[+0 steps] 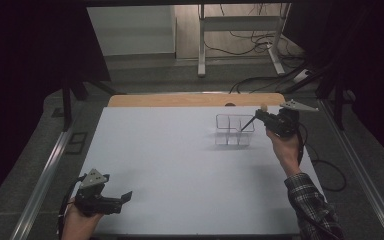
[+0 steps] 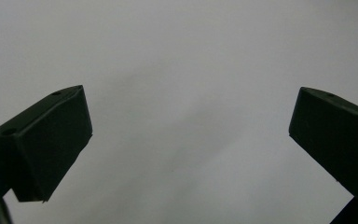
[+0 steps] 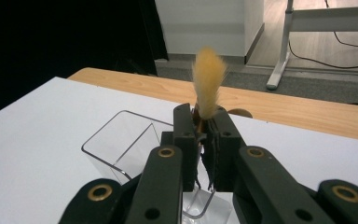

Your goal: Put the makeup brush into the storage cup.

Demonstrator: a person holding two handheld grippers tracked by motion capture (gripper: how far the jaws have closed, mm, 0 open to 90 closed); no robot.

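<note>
My right gripper [image 1: 259, 116] is shut on a slim brush [image 1: 248, 123] at the table's far right. The brush's yellow bristle tuft [image 3: 208, 81] sticks up above the closed jaws. Its thin dark handle slants down and left into a clear plastic organizer [image 1: 234, 131] with several compartments; I cannot tell which compartment. In the right gripper view the organizer [image 3: 121, 140] lies just beyond and below my right gripper [image 3: 200, 117]. My left gripper [image 1: 125, 196] rests near the front left corner, open, with nothing between its jaws. The left gripper view has its jaws [image 2: 191, 135] wide apart over the bare white surface.
The white tabletop [image 1: 180, 165] sits on a wooden board [image 1: 195, 100] that shows along the far edge. Beyond it, desk legs [image 1: 200, 45] and loose cables [image 1: 250, 45] lie on the floor. Metal rails [image 1: 45, 175] run along both sides of the table.
</note>
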